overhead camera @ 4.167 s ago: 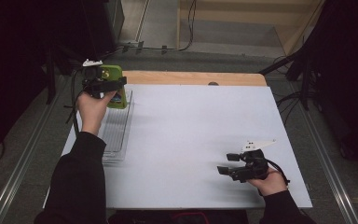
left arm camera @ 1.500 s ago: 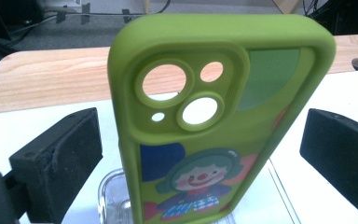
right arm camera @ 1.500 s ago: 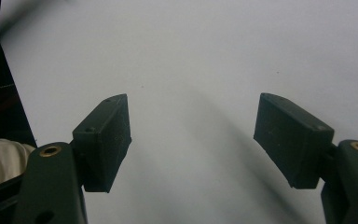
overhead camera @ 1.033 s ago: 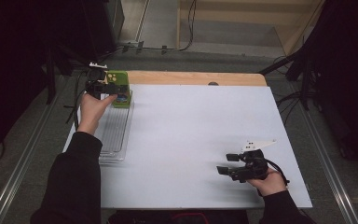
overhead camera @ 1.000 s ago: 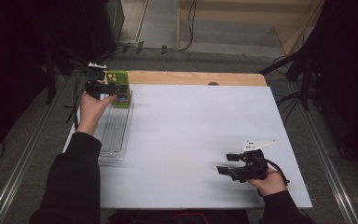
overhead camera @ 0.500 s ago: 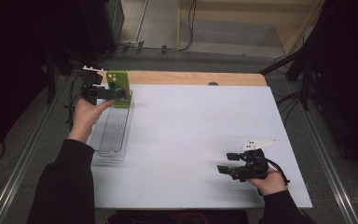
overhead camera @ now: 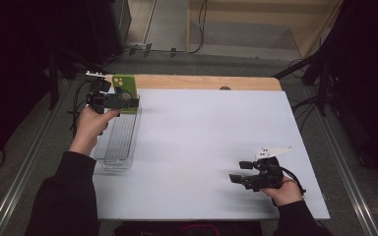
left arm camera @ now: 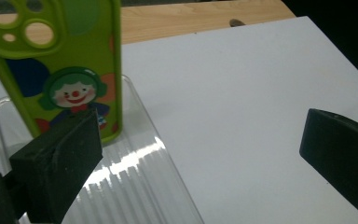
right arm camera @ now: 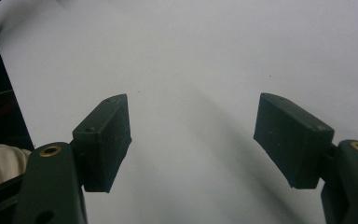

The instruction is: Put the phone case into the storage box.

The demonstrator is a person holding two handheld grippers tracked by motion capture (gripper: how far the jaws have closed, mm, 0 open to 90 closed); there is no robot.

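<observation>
A green phone case (overhead camera: 124, 87) with a clown picture stands upright at the far end of a clear ribbed tray (overhead camera: 117, 145) on the table's left side. My left gripper (overhead camera: 134, 102) hovers just in front of the case, jaws pointing right and wide open. In the left gripper view the case (left arm camera: 60, 60) stands free beyond the left jaw, inside the tray (left arm camera: 137, 186), and nothing lies between the jaws of the left gripper (left arm camera: 200, 154). My right gripper (overhead camera: 240, 171) rests low at the near right, open over bare white table. In its own view the right gripper (right arm camera: 193, 135) holds nothing.
The white table top (overhead camera: 211, 132) stretches between the two hands. A wooden strip (overhead camera: 202, 81) runs along its far edge, with a small dark mark (overhead camera: 225, 88) beside it. Cables and metal rails lie on the floor around the table.
The left hand has drawn back and up from the phone case and swung its jaws to the right; the case stays standing in the tray. The right hand has not moved.
</observation>
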